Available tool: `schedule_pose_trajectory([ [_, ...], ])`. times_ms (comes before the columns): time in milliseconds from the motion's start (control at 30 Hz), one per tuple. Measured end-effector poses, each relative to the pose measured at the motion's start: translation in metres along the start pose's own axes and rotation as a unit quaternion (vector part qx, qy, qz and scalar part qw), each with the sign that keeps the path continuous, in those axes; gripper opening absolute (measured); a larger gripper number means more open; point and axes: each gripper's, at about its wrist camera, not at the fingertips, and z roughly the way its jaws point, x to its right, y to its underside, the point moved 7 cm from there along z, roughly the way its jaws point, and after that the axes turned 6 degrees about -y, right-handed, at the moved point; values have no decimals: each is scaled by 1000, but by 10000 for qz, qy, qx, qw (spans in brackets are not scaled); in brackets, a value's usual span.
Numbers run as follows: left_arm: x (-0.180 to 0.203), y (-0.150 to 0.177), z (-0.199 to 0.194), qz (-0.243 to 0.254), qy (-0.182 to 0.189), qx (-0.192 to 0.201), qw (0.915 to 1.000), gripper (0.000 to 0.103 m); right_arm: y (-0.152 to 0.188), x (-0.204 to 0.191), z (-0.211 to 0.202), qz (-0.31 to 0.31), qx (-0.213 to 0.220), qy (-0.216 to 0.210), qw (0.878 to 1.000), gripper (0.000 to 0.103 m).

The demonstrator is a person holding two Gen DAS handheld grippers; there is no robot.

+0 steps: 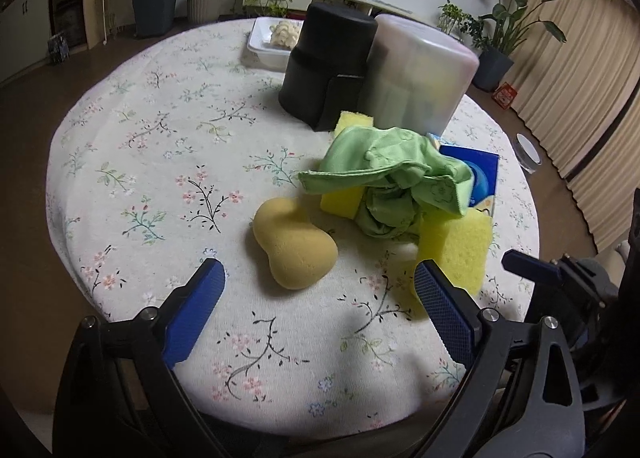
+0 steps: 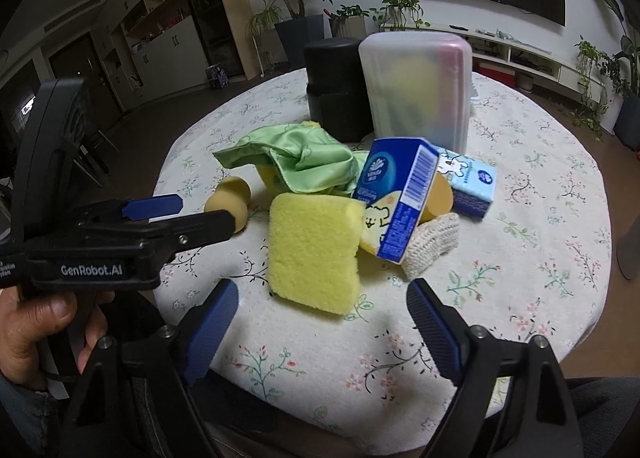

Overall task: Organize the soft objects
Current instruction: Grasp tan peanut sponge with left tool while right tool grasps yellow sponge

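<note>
Hidden parts: green cloth (image 1: 394,182) drapes over a yellow block sponge (image 1: 340,204) and another yellow sponge (image 1: 354,123) behind it, so only corners of each show; the translucent bin (image 2: 416,88) blurs its contents to yellow and pink shapes.
Hard to make out: pale lumps in the white tray (image 1: 266,44) at the table's far edge — too small to name.
Cut off: right gripper (image 1: 532,268) enters the left wrist view only as one blue tip and dark frame.
Soft pile: heaped mid-table in front of the black container (image 1: 326,66) on the floral tablecloth (image 1: 160,162).
Peanut sponge (image 1: 294,244): tan, waisted, lying apart on the pile's left.
Porous sponge (image 2: 314,254): bright yellow, tilted, nearest the right claw.
Tissue box (image 2: 400,198): blue, leaning on the pile; a pale blue tissue pack (image 2: 472,186) and a knitted cream scrubber (image 2: 430,240) just beside it.
Left gripper (image 1: 318,284): spread wide, holding nothing, fingers either side of the peanut sponge's near end.
Right gripper (image 2: 322,304): likewise wide apart and bare — just short of the porous sponge.
</note>
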Motion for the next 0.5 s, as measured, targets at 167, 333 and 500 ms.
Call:
schedule_pose_trajectory([
  [167,-1,-2,8,15,-68,-99,9999,97,0,-3,14,17,-151,-24,9999,79],
  [333,-4,-5,17,37,-248,-155,9996,97,-4,-3,27,89,-232,-54,9997,74],
  [500,-6,-4,28,87,-377,-289,9988,97,-9,1,37,138,-263,-19,9996,71],
])
